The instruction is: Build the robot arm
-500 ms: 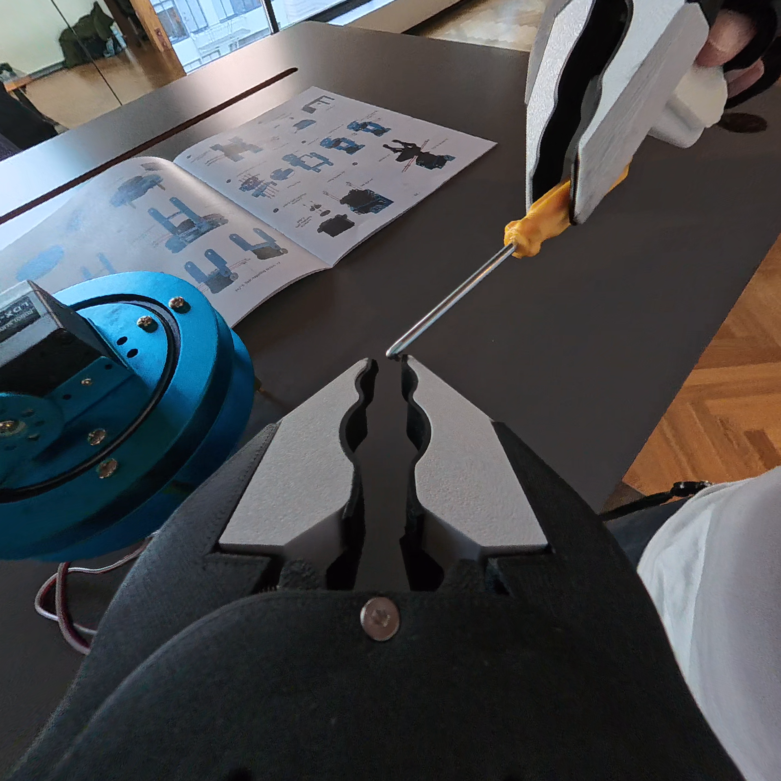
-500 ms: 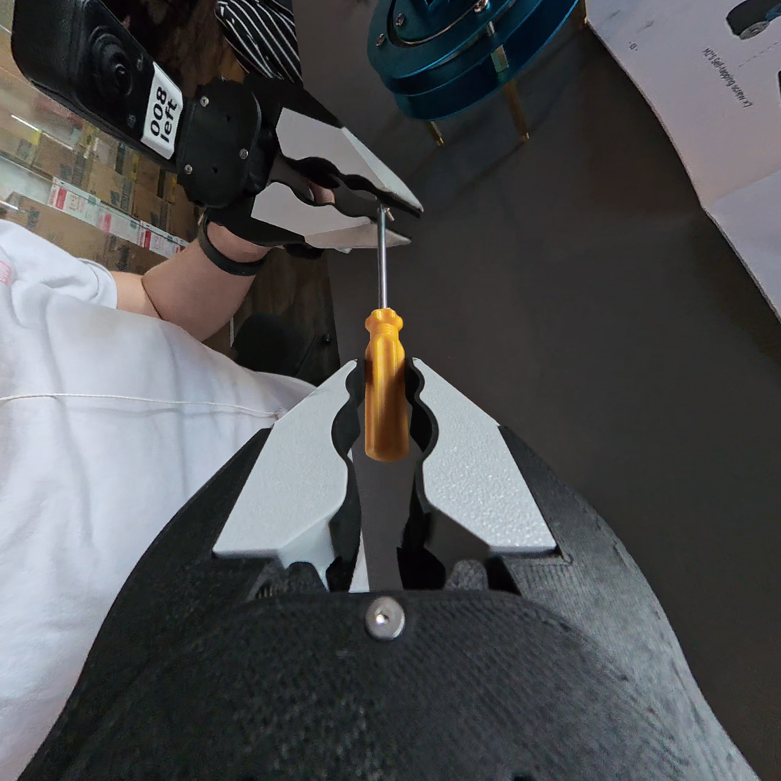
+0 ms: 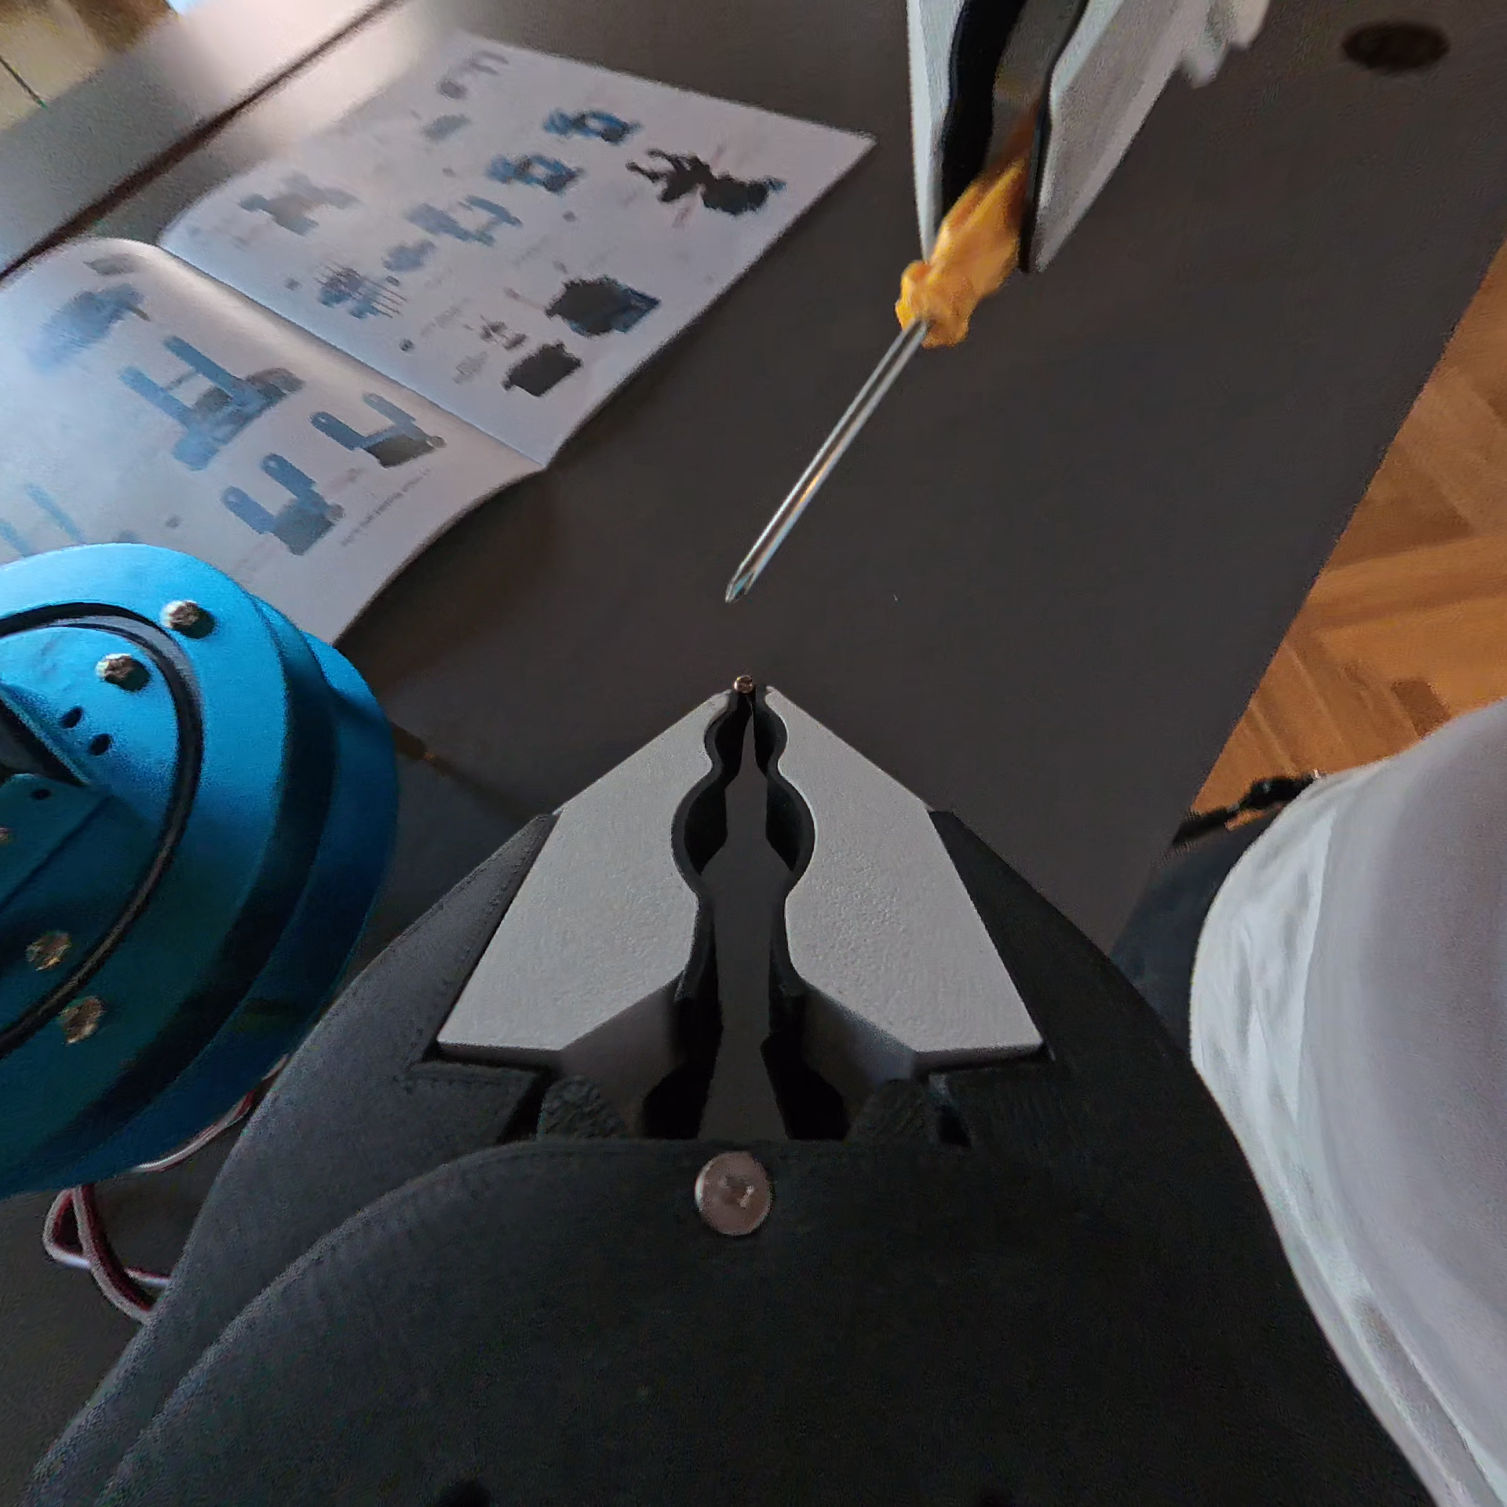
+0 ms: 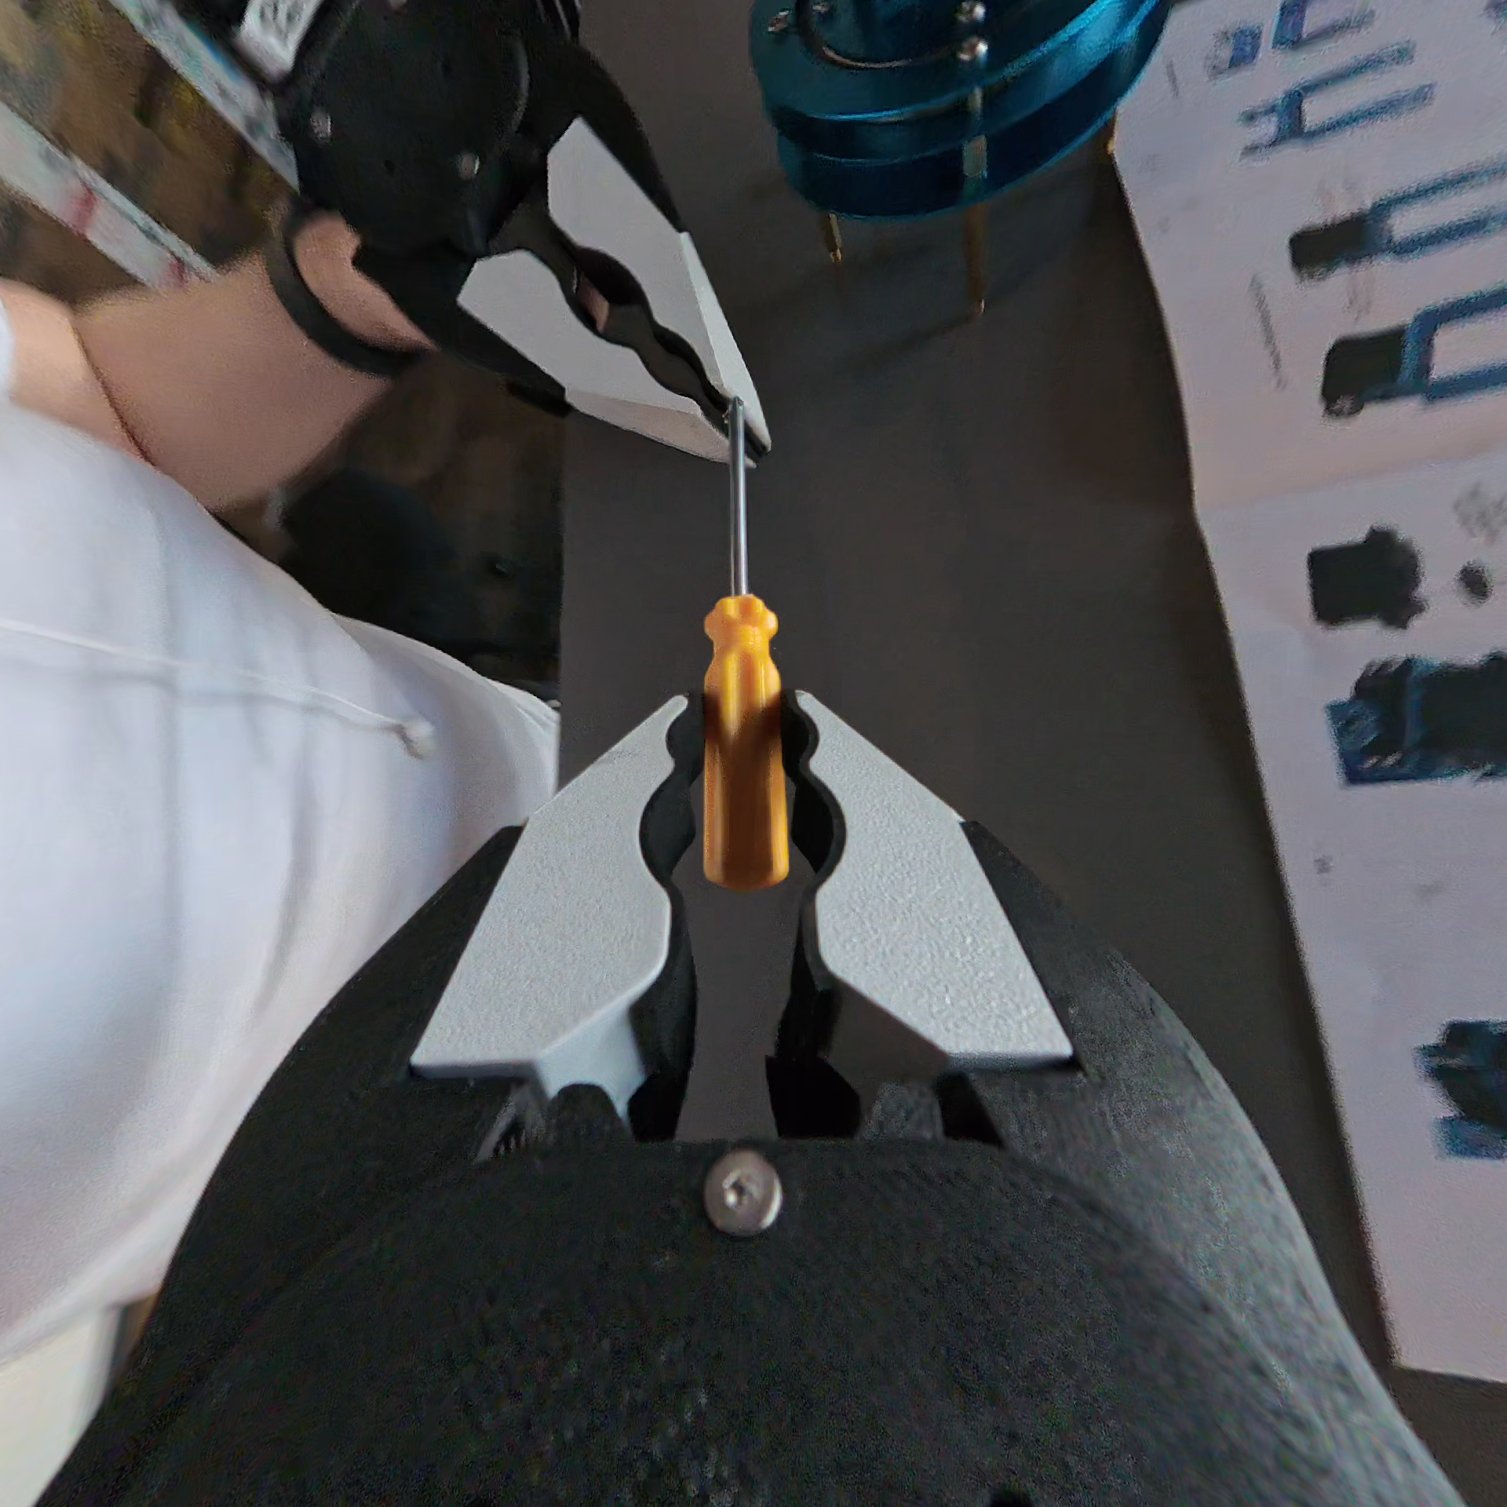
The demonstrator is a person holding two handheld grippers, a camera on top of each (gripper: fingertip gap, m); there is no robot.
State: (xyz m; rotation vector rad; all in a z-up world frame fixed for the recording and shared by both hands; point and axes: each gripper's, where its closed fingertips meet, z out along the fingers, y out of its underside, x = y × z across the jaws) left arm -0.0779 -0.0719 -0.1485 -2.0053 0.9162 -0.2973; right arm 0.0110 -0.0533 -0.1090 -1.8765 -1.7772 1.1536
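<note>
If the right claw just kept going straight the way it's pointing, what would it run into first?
Probably the left claw: the screwdriver held in the right claw points at its tips, where a small screw sits. Depth is unclear; a gap shows between them.

Black textured tongs (image 3: 744,693) with grey wavy-edged fingers (image 4: 571,881), a silver screw, and a white sleeve.

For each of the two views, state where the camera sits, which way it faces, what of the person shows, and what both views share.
Left wrist view: sits on the left gripper, which pinches a tiny screw; faces across the dark table toward the booklet; white sleeve at right.
Right wrist view: sits on the right gripper, facing back toward the person; white shirt and forearm show.
Shared: screwdriver, blue round assembly, booklet.
</note>
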